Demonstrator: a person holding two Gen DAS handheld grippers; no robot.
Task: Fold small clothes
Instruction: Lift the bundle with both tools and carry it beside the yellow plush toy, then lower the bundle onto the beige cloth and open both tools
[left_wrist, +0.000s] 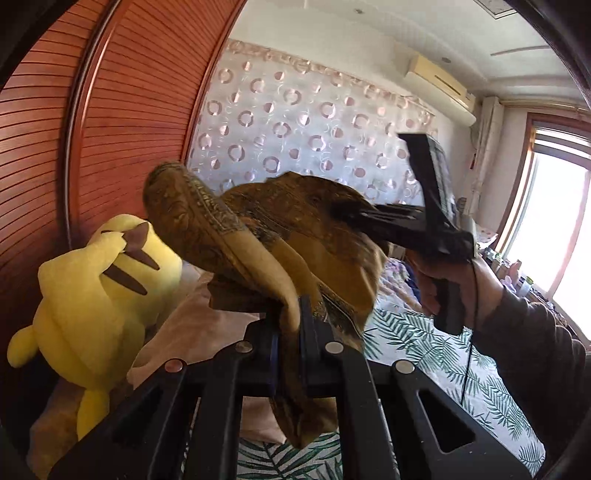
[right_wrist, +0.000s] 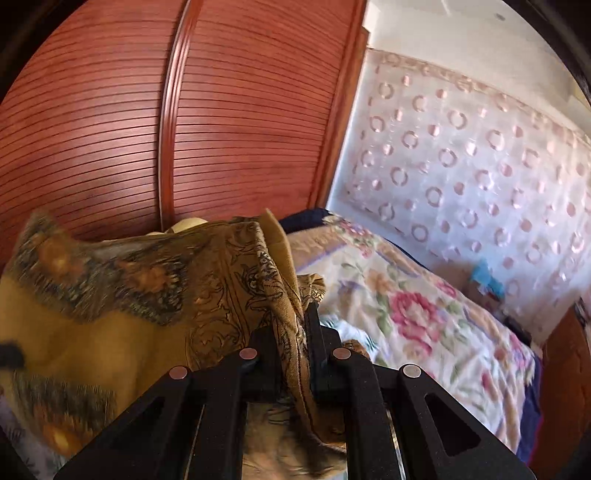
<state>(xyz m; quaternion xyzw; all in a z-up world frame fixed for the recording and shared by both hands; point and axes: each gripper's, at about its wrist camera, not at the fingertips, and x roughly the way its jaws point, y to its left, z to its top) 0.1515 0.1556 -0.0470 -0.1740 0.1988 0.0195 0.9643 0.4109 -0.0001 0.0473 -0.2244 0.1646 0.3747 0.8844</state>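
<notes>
A mustard-brown patterned cloth (left_wrist: 295, 229) hangs in the air between my two grippers, above the bed. My left gripper (left_wrist: 291, 314) is shut on one edge of it, and folds drape over the fingers. My right gripper (left_wrist: 354, 216) shows in the left wrist view, held by a hand, with its fingers pushed into the cloth's far side. In the right wrist view the right gripper (right_wrist: 295, 325) is shut on a bunched edge of the same cloth (right_wrist: 129, 295), which spreads out to the left.
A yellow plush toy (left_wrist: 96, 295) sits at the left by the red slatted wardrobe (left_wrist: 110, 110). The bed has a palm-leaf sheet (left_wrist: 424, 350) and a floral quilt (right_wrist: 406, 306). A curtain with ring patterns (right_wrist: 461, 166) hangs behind. A bright window (left_wrist: 554, 229) is at the right.
</notes>
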